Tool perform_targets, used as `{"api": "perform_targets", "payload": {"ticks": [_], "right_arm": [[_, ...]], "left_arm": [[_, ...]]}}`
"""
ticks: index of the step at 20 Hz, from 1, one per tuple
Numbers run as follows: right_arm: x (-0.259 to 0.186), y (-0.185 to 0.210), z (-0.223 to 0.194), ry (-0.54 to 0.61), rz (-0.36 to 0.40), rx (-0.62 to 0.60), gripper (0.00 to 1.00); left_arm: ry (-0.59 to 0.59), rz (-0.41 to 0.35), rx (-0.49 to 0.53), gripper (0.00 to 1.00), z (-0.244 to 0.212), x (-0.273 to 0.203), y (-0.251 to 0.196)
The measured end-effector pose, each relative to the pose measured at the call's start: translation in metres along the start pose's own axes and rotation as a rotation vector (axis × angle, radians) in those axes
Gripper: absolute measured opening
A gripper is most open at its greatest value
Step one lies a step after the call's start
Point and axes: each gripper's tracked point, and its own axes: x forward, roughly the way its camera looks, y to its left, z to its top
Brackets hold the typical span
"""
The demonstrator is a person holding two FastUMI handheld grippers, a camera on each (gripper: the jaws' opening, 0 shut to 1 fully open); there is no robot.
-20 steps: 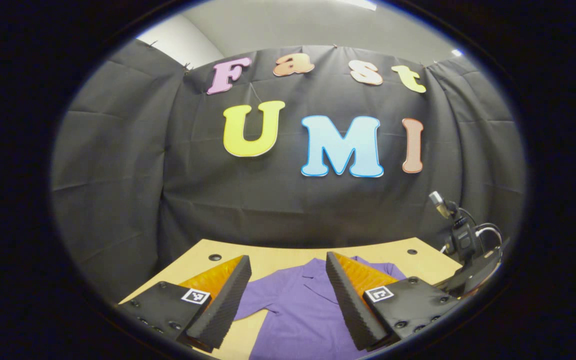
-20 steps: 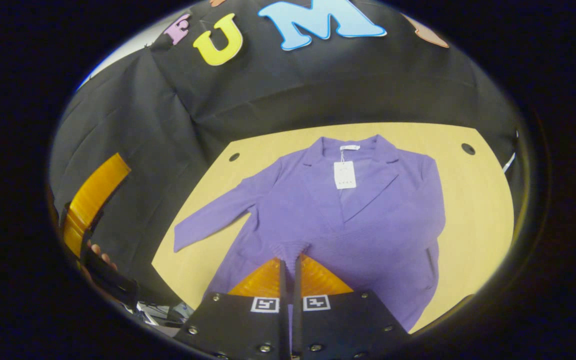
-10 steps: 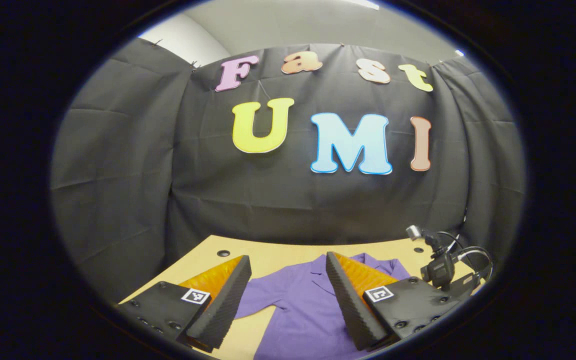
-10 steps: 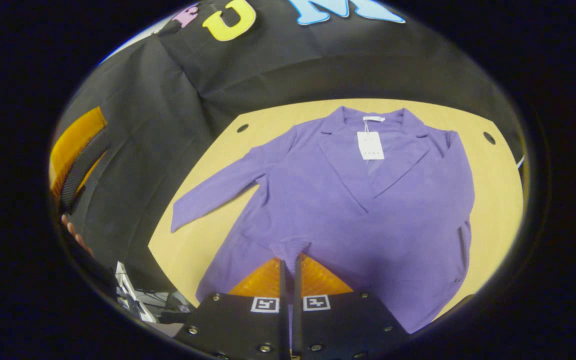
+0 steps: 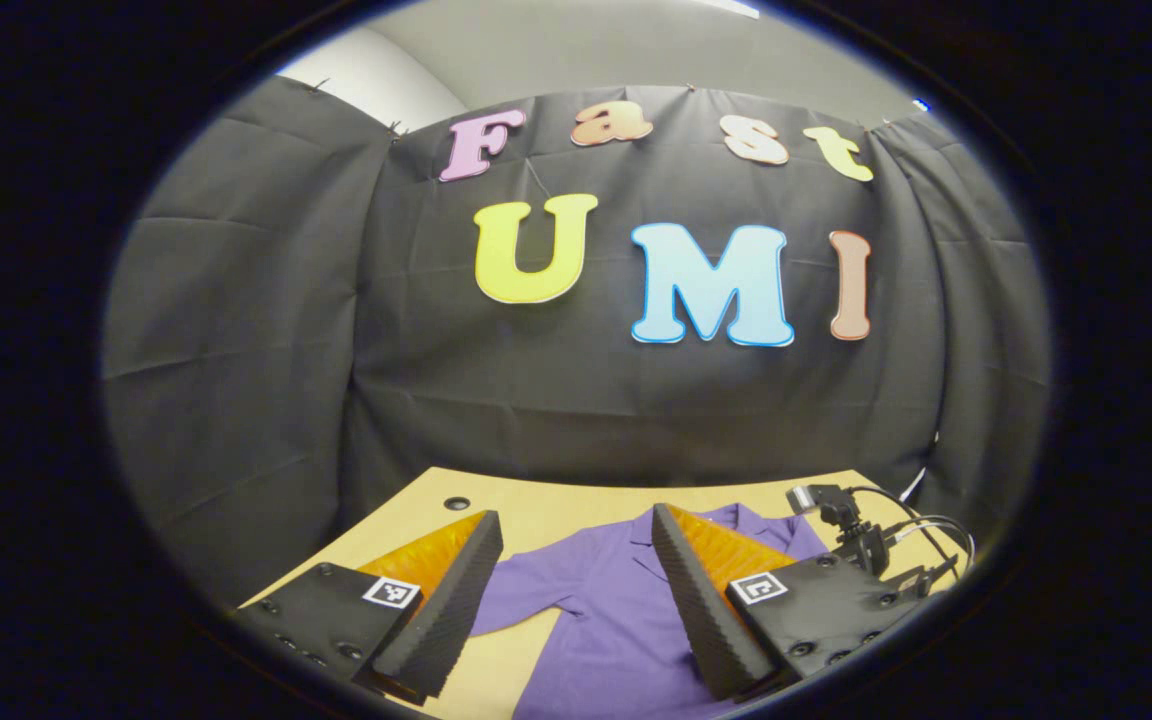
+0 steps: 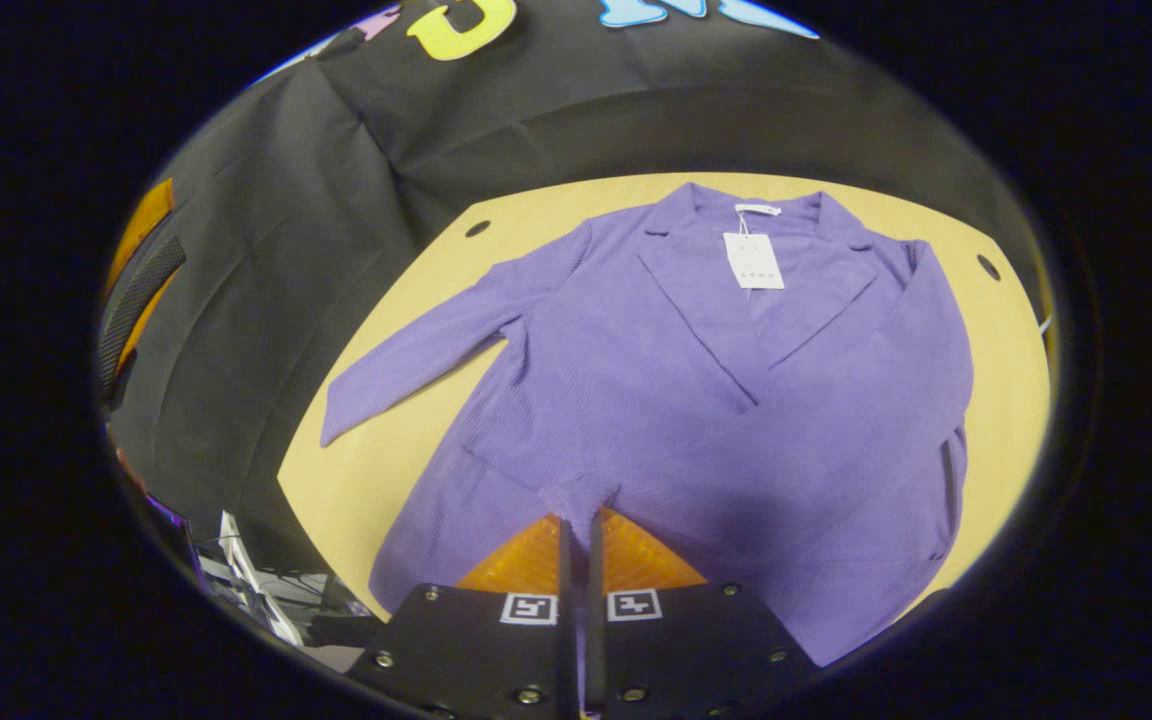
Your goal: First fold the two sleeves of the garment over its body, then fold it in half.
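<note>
Right sleeve fold in hand, left sleeve waiting.
Your right tongs [image 6: 576,520] are clenched on cloth of the purple ribbed jacket [image 6: 696,400], flat on the pale wooden counter [image 6: 376,480] mid-frame; lay it smooth. Left tongs [image 5: 576,590] hover released.

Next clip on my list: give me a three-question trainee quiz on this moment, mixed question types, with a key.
1. True or false: the left gripper is closed on the jacket.
2. Which sleeve lies stretched out on the table, away from the jacket's body?
A. the one on the left of the right gripper view
B. the one on the right
C. both
3. Fill in: the right gripper is shut on a pinch of ____ fabric.

Key
1. False: its fingers stand apart above the jacket.
2. A: the sleeve angles out; the other lies over the body.
3. Purple, the fabric of the jacket.
</note>
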Motion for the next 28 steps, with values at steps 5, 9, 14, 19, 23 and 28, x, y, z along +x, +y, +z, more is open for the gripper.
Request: {"api": "perform_targets", "payload": {"ticks": [5,9,14,19,23,28], "right_arm": [[0.004,0.002,-0.006,0.025,0.016,0.008,0.13],[0.005,0.004,-0.010,0.036,0.022,-0.003,0.24],[0.001,0.003,-0.010,0.027,0.005,-0.025,0.70],[-0.014,0.004,0.000,-0.023,-0.010,-0.037,0.81],[-0.037,-0.005,0.022,-0.131,-0.065,-0.061,0.89],[-0.072,-0.014,0.055,-0.285,-0.116,-0.064,0.90]], "left_arm": [[-0.001,-0.010,0.010,0.96,0.002,0.004,-0.005],[0.003,-0.021,0.011,0.96,0.001,0.007,-0.009],[0.007,-0.024,0.004,0.96,0.000,0.008,-0.010],[0.012,-0.024,-0.007,0.96,-0.003,0.007,-0.010],[0.032,-0.010,-0.022,0.96,-0.010,0.012,-0.002],[0.082,0.031,-0.041,0.96,-0.030,0.027,0.022]]}}
